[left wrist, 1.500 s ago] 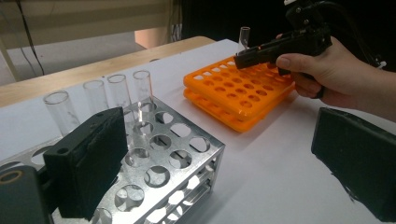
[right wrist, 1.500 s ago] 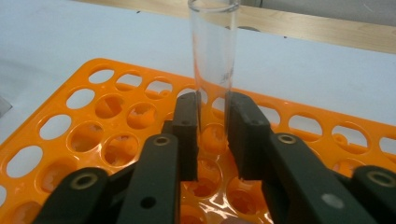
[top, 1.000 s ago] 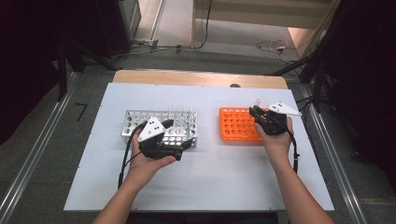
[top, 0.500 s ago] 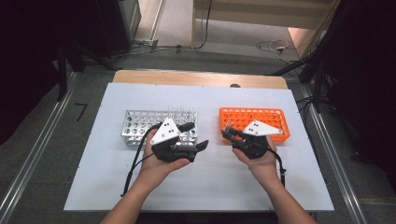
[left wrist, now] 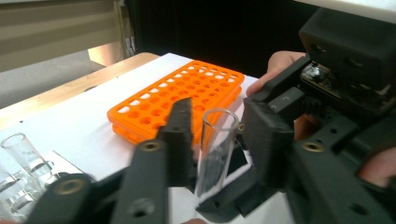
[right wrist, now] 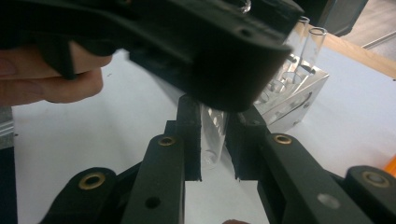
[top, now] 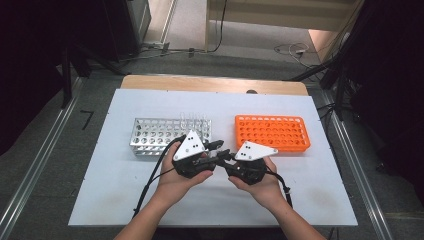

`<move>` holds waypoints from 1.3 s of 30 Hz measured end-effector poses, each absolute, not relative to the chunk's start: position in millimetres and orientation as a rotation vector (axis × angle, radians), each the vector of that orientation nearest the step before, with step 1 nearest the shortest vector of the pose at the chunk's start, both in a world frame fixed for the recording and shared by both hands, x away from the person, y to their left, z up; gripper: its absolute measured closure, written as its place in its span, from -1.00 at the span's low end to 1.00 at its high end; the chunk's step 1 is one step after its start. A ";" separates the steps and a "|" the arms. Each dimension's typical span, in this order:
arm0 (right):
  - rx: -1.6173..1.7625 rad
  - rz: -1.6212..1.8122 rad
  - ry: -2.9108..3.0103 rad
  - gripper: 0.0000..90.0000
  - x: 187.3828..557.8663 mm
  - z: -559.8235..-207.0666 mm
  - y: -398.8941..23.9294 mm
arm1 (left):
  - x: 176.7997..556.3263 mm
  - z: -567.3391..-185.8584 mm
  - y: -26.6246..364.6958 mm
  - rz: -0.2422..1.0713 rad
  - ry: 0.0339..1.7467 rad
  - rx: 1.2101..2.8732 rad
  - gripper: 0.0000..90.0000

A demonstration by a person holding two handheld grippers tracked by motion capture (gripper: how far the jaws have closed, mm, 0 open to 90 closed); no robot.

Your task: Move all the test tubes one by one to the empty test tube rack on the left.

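Mid-table handover, between metal rack (top: 170, 135) and orange rack (top: 272, 132): glass tube (left wrist: 215, 151) clamped by right gripper (right wrist: 212, 154); left gripper (left wrist: 212, 140) jaws just closing, apparently gripping too, likely to pass it across.

Right claw (right wrist: 217, 154) clamps glass tube (right wrist: 212, 135) (left claw (right wrist: 205, 51) above).

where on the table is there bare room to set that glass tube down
Bare white table lies left of the forearms, below the metal rack. Another bare patch lies right of the forearms, below the orange rack. A bare strip runs behind both racks. It is crowded at the middle, where the left hand-held gripper and right hand-held gripper meet on the tube.
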State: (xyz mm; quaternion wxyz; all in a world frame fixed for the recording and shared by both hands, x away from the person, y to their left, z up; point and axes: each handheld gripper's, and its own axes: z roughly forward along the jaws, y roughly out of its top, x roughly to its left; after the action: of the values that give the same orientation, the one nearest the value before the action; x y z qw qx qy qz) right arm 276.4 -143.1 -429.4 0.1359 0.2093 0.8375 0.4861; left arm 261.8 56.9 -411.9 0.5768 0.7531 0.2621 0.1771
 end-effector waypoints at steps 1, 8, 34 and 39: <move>0.604 1.409 2.424 0.66 276.2 -429.2 -142.8 | 261.9 -411.7 57.5 0.413 0.608 1.761 0.62; 0.615 1.416 2.406 0.60 276.7 -429.0 -143.7 | 263.0 -409.6 63.2 0.437 0.612 1.755 0.68; 0.863 1.477 2.216 -0.86 285.5 -441.2 -267.6 | 328.0 -394.2 169.8 0.665 0.922 1.567 0.69; 0.898 1.453 2.199 -0.86 284.3 -445.8 -284.7 | 342.3 -401.0 175.5 0.691 0.969 1.543 0.69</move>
State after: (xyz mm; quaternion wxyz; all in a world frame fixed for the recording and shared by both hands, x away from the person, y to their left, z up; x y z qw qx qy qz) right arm 284.3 -284.7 -445.8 0.1775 0.3174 0.7772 0.5136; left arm 342.3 175.5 -401.0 0.5618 0.6549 0.4115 0.2933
